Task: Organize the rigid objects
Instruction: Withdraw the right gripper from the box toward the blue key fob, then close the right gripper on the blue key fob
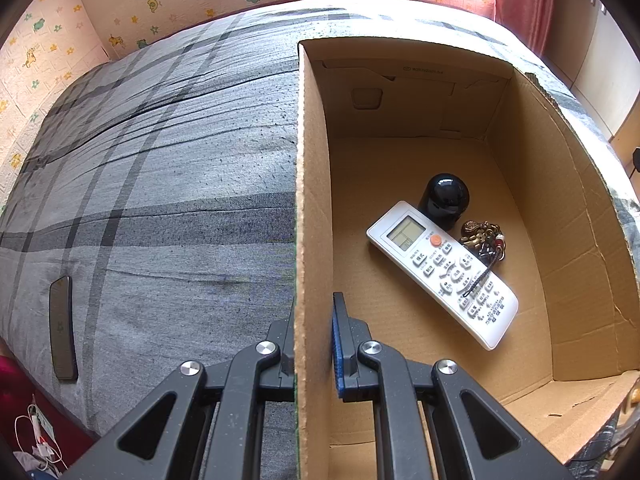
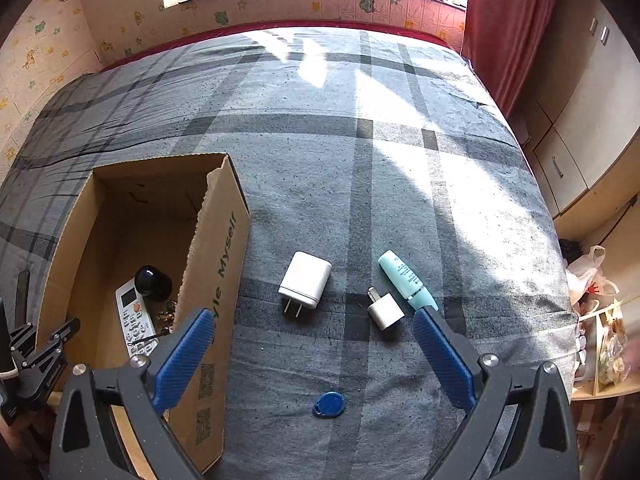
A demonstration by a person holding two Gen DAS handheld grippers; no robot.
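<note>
A cardboard box (image 1: 314,208) stands on the grey plaid bed (image 1: 160,184). My left gripper (image 1: 314,320) is shut on the box's left wall. Inside lie a white remote (image 1: 444,272), a black round cap (image 1: 444,198) and a keychain (image 1: 482,238). In the right wrist view my right gripper (image 2: 312,312) is open and empty above the bed. Beyond its fingertips lie a large white charger (image 2: 305,279), a small white plug (image 2: 385,310) and a teal tube (image 2: 406,280). A blue key fob (image 2: 329,404) lies between the fingers. The box (image 2: 218,280) is at the left.
A dark phone (image 1: 62,328) lies on the bed at the near left edge. Red curtain (image 2: 504,32) and cabinets (image 2: 580,132) stand to the right. A bag and shelf items (image 2: 600,320) sit beside the bed's right edge.
</note>
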